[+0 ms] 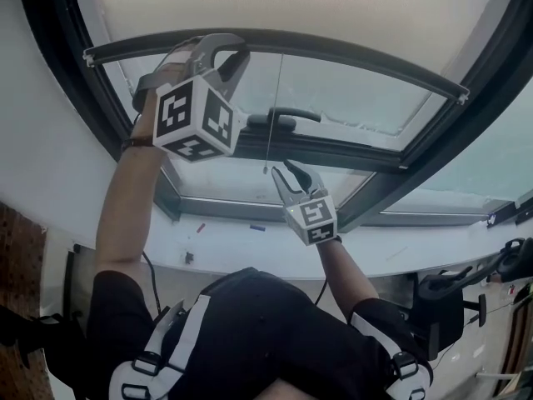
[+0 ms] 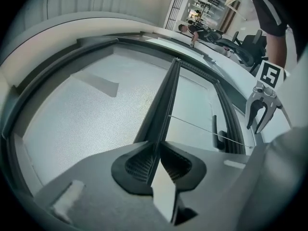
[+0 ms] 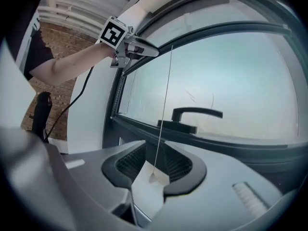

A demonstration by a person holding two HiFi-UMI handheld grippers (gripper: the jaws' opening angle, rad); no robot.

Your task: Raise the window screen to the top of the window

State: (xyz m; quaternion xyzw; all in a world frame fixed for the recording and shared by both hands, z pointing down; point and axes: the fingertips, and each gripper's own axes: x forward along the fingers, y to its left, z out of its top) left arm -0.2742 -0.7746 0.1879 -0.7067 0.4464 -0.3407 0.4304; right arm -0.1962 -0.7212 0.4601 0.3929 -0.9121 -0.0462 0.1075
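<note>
Left fingers (image 2: pixel 137 165) clamp screen bar (image 2: pixel 163 100), pull cord (image 3: pixel 165 105) faint

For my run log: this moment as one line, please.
left gripper: shut on screen bar | right gripper: open, pull cord between jaws | screen: partway up

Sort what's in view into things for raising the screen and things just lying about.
Job: screen, its bar clamped in the left hand-held gripper, cord hanging between the jaws of the open right hand-held gripper.
Lying about: handle, chair, bits on the sill.
</note>
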